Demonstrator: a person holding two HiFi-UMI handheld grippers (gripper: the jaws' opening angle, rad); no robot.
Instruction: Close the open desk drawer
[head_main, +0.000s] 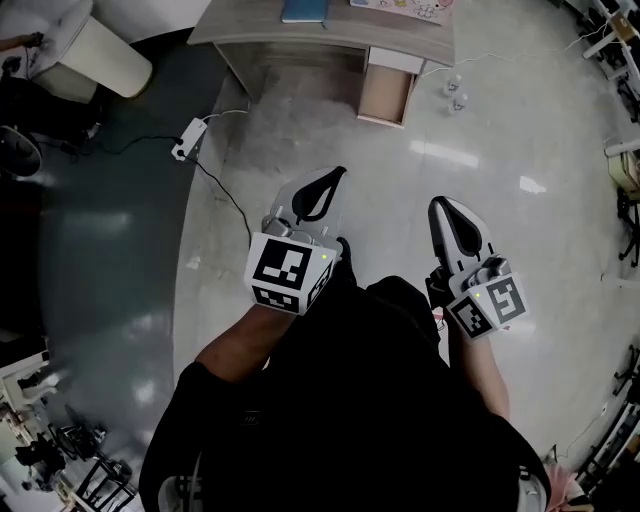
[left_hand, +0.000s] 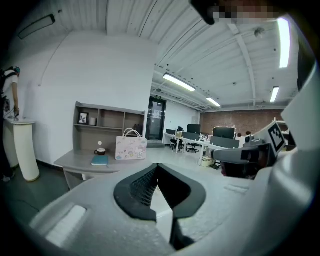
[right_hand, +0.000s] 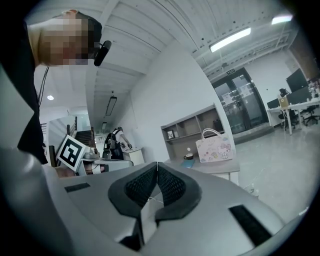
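Drawer (head_main: 386, 93) stands open at the right end of the desk (head_main: 260, 28), at the far edge of the head view, its front pulled toward the person and its long axis running near to far. Closing it would likely mean pushing that front straight away, into the desk. It lies well ahead of both grippers, across bare floor, about on a line between them. The left gripper (head_main: 335, 178) sits a little left of that line and the right gripper (head_main: 440, 205) a little right, so neither is clearly nearer.

Both are held low, close to the person's body. Each gripper view shows its jaws pressed together with nothing between them, on the left gripper (left_hand: 157, 165) and on the right gripper (right_hand: 157, 164).

The desk's top is cut off by the frame edge in the head view. What lies inside the drawer is too small to tell. In both gripper views the gripper's own body covers the desk's lower part, so the drawer cannot be picked out there.
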